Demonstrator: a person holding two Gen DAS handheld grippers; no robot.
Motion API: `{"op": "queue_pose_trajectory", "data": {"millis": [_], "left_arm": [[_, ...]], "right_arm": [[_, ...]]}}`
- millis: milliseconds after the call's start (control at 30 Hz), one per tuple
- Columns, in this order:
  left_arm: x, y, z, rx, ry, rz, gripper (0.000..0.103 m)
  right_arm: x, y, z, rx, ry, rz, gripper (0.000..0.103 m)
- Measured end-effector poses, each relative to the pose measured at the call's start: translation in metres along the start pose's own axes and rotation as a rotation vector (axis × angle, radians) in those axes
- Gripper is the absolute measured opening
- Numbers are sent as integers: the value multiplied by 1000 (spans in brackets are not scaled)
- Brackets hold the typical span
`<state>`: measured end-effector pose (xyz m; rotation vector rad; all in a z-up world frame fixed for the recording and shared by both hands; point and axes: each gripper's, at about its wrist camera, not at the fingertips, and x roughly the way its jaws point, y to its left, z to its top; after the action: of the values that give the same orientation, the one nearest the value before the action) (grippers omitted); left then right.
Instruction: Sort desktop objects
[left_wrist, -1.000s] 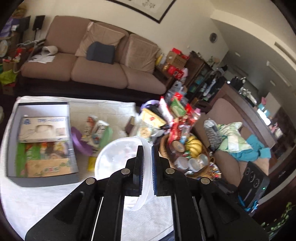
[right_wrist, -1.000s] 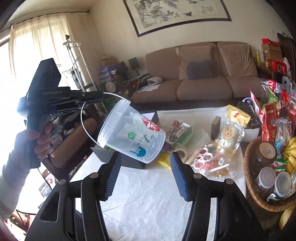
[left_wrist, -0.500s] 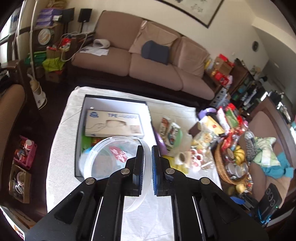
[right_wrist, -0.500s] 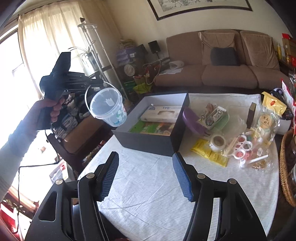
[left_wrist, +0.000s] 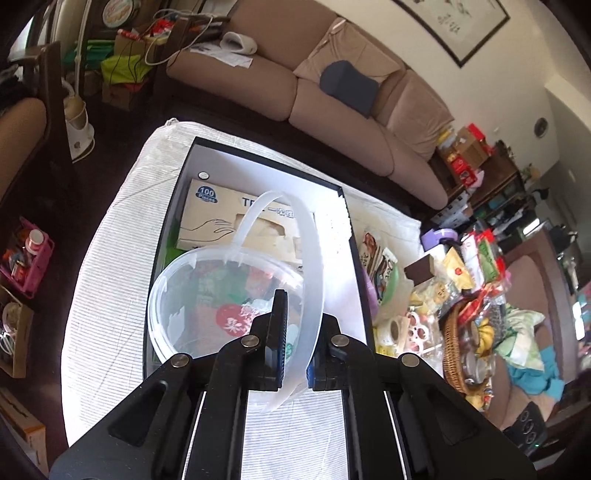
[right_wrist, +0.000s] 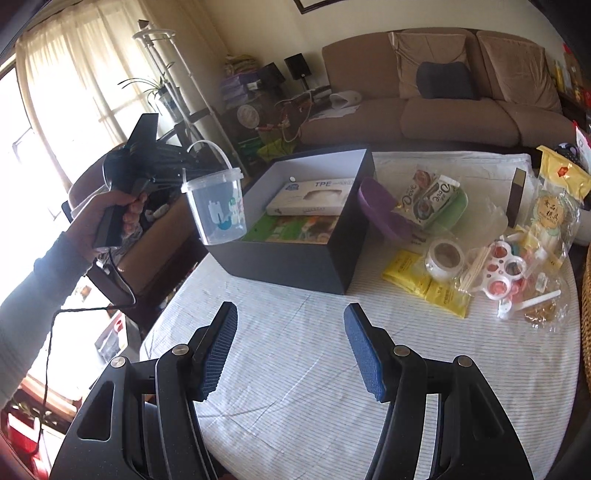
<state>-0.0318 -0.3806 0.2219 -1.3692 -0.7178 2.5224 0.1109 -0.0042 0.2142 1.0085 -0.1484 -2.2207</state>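
The left hand-held gripper (left_wrist: 293, 354) pinches the thin handle of a clear plastic bucket (right_wrist: 216, 206), so it hangs upright above the near left corner of the black box (right_wrist: 295, 254), likely bound for it. The right hand-held gripper (right_wrist: 290, 354) hovers half-open, empty, over the striped cloth on the worktop (right_wrist: 295, 369). A brown sofa (right_wrist: 443, 110) lies beyond.

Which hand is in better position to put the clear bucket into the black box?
Left. The left claw is shut on the clear bucket's handle, beside the black box. The right claw is open and empty over bare tablecloth.
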Motion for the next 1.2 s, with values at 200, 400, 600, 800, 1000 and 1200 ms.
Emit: {"op": "queue_pose_trajectory", "data": {"millis": [200,400,600,800,1000,1200], "left_arm": [[-10,-12,18,28,-19,-17,8],[-15,-19,25,35,-27,-31,8],[-5,-11,17,14,1,-11,8],[1,7,-1,-14,28,-12,8],[-14,16,-25,9,24,-9,34],[-3,37,-56,-22,91,-29,47]], "right_arm": [[8,-11,-6,42,11,-1,63],[10,-11,-10,55,14,3,63],[6,-12,-9,60,12,-2,63],[9,-10,-6,51,26,-12,63],[33,6,23,25,33,16,75],[103,36,85,24,68,69,76]]}}
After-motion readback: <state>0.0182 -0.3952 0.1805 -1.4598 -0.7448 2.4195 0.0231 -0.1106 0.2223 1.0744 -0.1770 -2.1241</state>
